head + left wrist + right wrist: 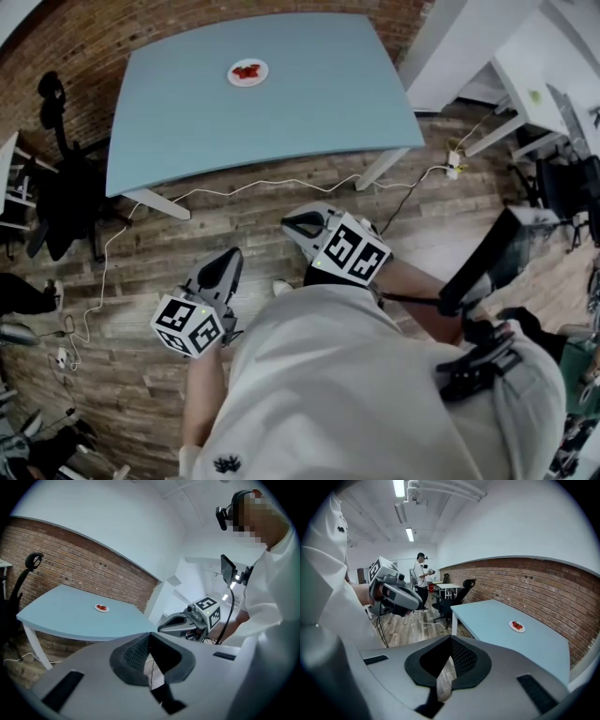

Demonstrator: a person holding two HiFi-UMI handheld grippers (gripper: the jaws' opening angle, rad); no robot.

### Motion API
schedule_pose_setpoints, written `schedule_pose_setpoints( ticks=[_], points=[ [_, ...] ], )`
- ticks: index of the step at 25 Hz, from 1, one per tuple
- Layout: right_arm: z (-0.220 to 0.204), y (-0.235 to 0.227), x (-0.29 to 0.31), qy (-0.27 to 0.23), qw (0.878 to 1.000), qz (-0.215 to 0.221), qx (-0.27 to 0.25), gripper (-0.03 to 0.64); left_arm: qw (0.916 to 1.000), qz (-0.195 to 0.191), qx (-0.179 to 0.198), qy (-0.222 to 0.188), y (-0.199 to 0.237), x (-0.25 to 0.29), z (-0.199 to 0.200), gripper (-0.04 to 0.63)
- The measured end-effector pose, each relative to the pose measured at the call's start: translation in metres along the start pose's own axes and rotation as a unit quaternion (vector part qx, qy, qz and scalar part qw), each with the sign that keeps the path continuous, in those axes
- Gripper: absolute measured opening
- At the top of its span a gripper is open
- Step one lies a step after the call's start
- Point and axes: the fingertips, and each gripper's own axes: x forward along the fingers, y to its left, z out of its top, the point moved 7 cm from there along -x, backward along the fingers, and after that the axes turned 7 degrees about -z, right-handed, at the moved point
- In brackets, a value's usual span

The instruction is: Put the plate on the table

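A small white plate (248, 72) with red food on it rests on the far part of the light blue table (309, 112). The same plate (101, 608) shows small in the left gripper view, and again as the plate (517, 626) in the right gripper view. My left gripper (225, 264) and my right gripper (302, 225) hang over the wooden floor in front of the table, well short of the plate. Both are shut with nothing between the jaws. The left gripper (150, 641) and the right gripper (450, 646) each show meeting jaws in their own views.
A white cable (234, 190) runs across the wooden floor under the table's near edge to a power strip (455, 166). A black office chair (56, 187) stands at the left by the brick wall. White desks (525, 84) stand at the right. Another person (421, 576) stands far back.
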Motion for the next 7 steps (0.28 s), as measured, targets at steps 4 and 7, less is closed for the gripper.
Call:
schedule_pose_setpoints(
  ticks=[4, 7],
  points=[
    [0.007, 0.003, 0.004, -0.002, 1.0, 0.001, -0.006, 0.008, 1.0, 0.001, 0.002, -0.009, 0.004, -0.008, -0.002, 0.002],
    [0.011, 0.006, 0.007, -0.003, 1.0, 0.002, -0.009, 0.008, 0.9999, 0.002, 0.002, -0.013, 0.008, -0.013, -0.006, 0.002]
  ],
)
